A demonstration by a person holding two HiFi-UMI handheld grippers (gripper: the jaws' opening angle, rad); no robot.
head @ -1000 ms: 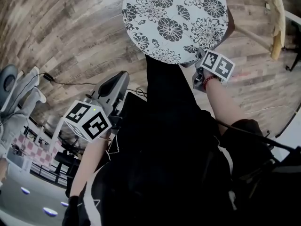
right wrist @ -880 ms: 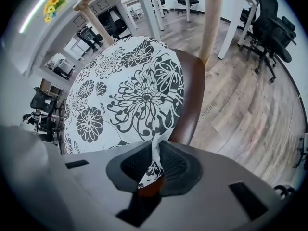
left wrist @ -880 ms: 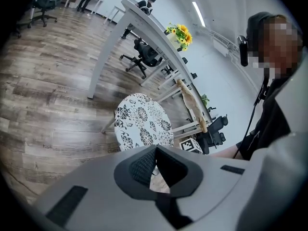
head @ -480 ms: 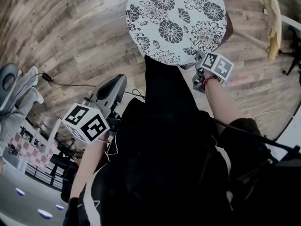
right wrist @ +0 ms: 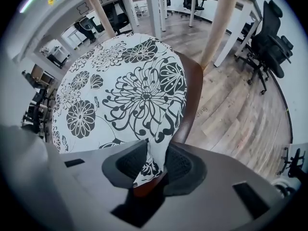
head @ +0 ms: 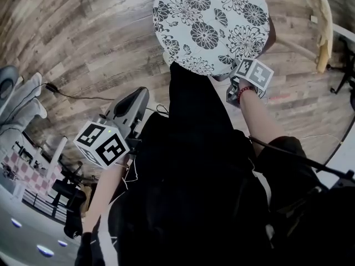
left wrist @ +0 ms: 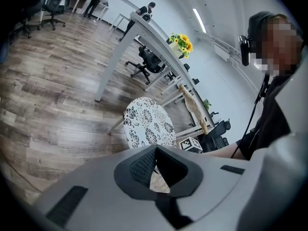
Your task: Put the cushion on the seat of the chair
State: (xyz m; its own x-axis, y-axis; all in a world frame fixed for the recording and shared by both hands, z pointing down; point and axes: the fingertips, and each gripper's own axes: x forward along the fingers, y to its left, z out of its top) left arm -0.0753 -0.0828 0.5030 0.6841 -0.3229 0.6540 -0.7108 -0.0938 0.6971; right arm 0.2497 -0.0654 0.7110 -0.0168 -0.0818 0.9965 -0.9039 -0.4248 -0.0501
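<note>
A round white cushion (head: 211,24) with black flowers lies flat on the chair's brown seat (head: 271,33). My right gripper (head: 232,77) points straight down at the cushion's near rim. In the right gripper view the cushion (right wrist: 120,90) and the seat's edge (right wrist: 192,95) run between the right gripper's (right wrist: 154,159) jaws. Those jaws have just been opening and stand apart, loose around the rim. My left gripper (head: 140,95) hangs over the floor well short of the chair. In its own view the left gripper (left wrist: 155,163) is open with nothing in it and looks toward the cushion (left wrist: 147,124).
The chair's curved wooden backrest (head: 324,32) rises behind the seat. A black cable (head: 72,96) trails over the wood floor at the left. White tables (left wrist: 149,37), yellow flowers (left wrist: 182,43) and office chairs (right wrist: 267,37) stand around. The person's dark clothing fills the lower head view.
The head view has drifted slightly, so the cushion sits a little further right. My right gripper stays at the cushion's near rim. The left gripper has hardly shifted.
</note>
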